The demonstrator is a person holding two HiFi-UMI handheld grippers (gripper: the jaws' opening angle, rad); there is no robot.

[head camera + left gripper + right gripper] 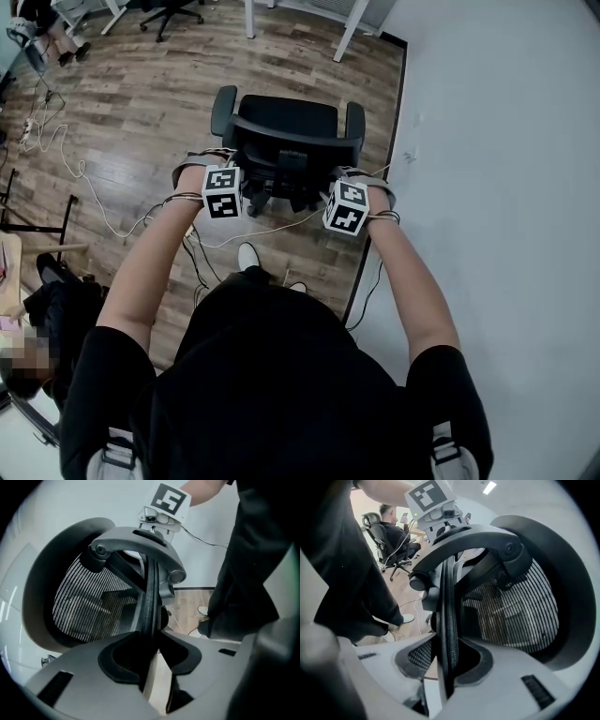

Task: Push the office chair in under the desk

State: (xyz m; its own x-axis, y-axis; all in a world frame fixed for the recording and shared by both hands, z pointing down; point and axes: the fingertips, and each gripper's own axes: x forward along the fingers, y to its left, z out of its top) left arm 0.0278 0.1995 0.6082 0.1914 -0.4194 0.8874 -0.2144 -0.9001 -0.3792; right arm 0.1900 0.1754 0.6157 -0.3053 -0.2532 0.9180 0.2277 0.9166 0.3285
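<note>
Chair (286, 131): back rim runs between the jaws of both grippers. Left gripper (149, 641) and right gripper (446, 656) each narrow, clamped on it.

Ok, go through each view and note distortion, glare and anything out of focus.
Head view: evenly lit and sharp, with only a faint sheen on the wood floor. Left gripper view: heavy fisheye bending, black corners, the backrest bowed into a curve. Right gripper view: same bending, a ceiling light blown out to white.
</note>
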